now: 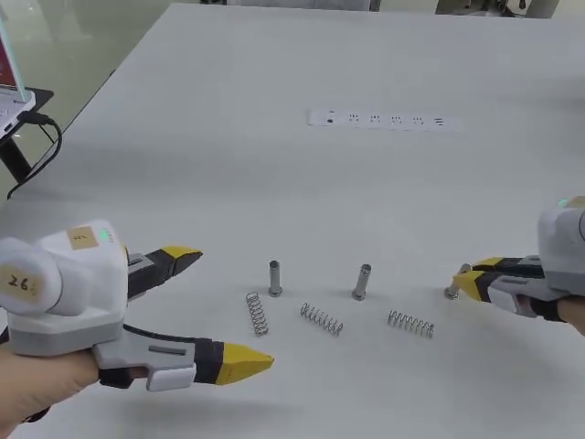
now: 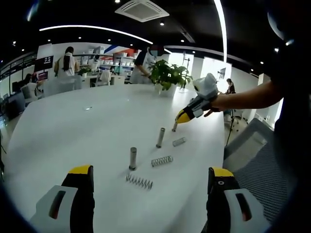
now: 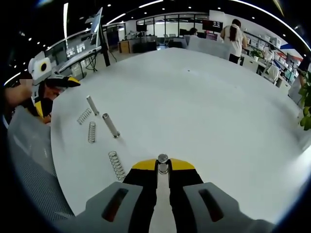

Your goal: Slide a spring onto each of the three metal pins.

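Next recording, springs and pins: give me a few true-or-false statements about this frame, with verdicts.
1. All three springs lie on the table, none on a pin. True.
2. The left gripper is clamped on a spring. False: its jaws stand wide open and hold nothing.
3. The right gripper has its jaws closed on the rightmost pin. True.
4. The other two pins lie on their sides. False: both stand upright.
5. A power strip lies beyond the pins. True.
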The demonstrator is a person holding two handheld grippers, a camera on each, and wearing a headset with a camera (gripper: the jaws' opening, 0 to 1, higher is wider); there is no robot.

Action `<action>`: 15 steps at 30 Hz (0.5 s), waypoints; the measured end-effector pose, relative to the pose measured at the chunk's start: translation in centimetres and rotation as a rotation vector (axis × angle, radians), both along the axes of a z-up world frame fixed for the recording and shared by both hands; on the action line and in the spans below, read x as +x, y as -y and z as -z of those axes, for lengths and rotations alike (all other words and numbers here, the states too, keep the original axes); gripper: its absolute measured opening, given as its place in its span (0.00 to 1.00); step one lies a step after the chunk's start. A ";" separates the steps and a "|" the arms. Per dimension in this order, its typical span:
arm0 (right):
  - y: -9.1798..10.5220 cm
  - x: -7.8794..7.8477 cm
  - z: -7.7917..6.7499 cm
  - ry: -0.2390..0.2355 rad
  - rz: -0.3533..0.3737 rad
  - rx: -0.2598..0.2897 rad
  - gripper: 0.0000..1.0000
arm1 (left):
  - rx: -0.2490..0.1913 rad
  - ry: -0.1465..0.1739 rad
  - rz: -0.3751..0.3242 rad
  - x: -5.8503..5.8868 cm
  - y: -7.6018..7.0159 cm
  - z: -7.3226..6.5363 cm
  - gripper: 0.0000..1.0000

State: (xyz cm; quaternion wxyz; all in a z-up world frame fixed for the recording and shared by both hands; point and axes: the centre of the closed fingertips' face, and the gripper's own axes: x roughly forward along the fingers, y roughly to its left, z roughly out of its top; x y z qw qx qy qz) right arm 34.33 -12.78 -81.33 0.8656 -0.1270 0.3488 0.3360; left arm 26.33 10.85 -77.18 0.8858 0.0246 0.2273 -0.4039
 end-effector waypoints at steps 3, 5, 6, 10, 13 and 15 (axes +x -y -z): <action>0.0 0.0 0.0 0.000 0.001 0.005 0.06 | 0.003 -0.002 0.001 0.0 0.0 0.1 0.95; 0.0 0.0 0.0 0.000 0.001 0.005 0.06 | 0.001 -0.003 0.002 0.0 0.0 0.1 0.95; 0.0 0.0 0.0 0.000 0.001 0.005 0.06 | 0.000 -0.002 0.002 0.0 0.0 0.1 0.95; 0.0 0.0 0.0 -0.001 0.001 0.012 0.06 | 0.002 -0.004 0.003 0.0 0.0 0.1 0.95; 0.0 0.0 0.0 -0.002 -0.001 0.012 0.06 | 0.001 -0.004 0.004 0.0 0.1 0.1 0.94; 0.0 0.1 0.0 -0.001 0.002 0.015 0.07 | 0.000 -0.005 0.004 0.0 0.1 0.1 0.95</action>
